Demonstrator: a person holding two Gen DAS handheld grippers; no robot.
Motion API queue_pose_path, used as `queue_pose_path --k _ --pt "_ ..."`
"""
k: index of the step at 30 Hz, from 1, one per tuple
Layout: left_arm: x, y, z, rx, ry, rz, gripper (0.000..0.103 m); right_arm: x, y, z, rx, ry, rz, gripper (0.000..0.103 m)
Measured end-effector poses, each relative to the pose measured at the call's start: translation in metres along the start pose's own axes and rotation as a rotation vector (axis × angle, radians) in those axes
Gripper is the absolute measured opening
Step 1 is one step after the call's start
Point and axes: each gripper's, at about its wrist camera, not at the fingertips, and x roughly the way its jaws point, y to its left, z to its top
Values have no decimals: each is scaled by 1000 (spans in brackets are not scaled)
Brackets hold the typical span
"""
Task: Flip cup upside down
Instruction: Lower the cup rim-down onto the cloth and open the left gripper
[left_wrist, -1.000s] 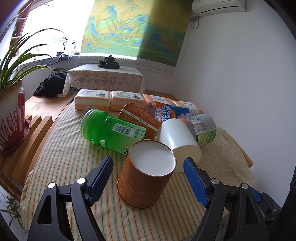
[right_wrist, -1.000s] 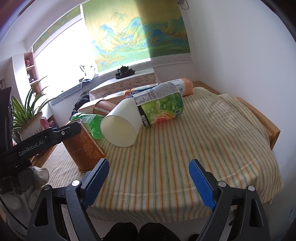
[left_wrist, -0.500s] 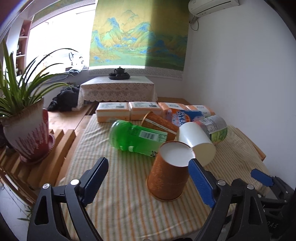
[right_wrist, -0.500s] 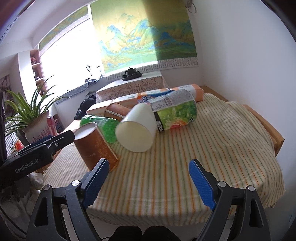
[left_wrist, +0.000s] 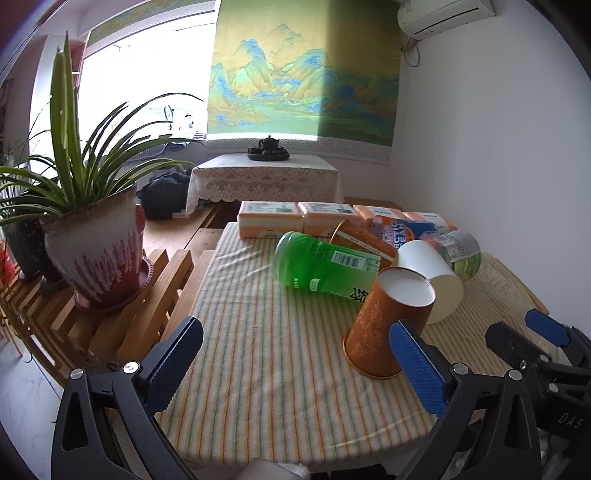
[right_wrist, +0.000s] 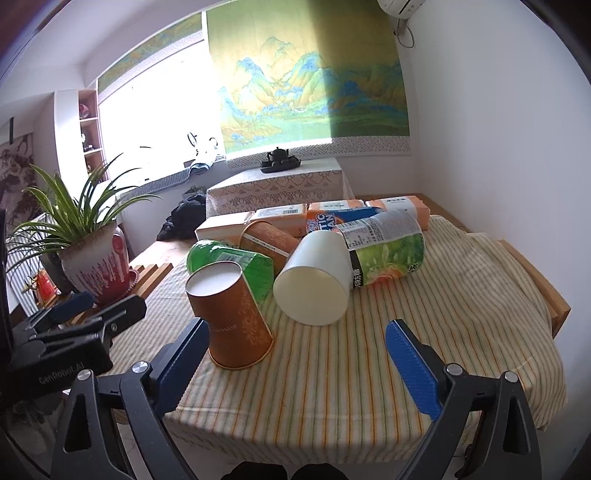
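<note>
Now released and inverted, the orange patterned paper cup stands mouth-down on the striped tablecloth, near the green bottle; left gripper, withdrawn leftward, and right gripper both spread empty, suggesting completion.

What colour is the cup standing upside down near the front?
Orange-brown with a faint ornate pattern, white base: cup. Right wrist view shows it best.

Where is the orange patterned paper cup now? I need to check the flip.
The orange patterned paper cup stands mouth-down on the striped tablecloth, left of centre in the right wrist view, beside the green plastic bottle and the white paper cup.
</note>
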Motion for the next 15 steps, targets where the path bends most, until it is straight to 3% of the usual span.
queue_pose_path --k 7,15 --pt "-10 -1 -7 -15 -23 52 103 -5 0 2 -20 -43 -50 95" --pt "-10 -11 -1 -7 -33 53 103 -10 -11 10 9 -83 -94 96"
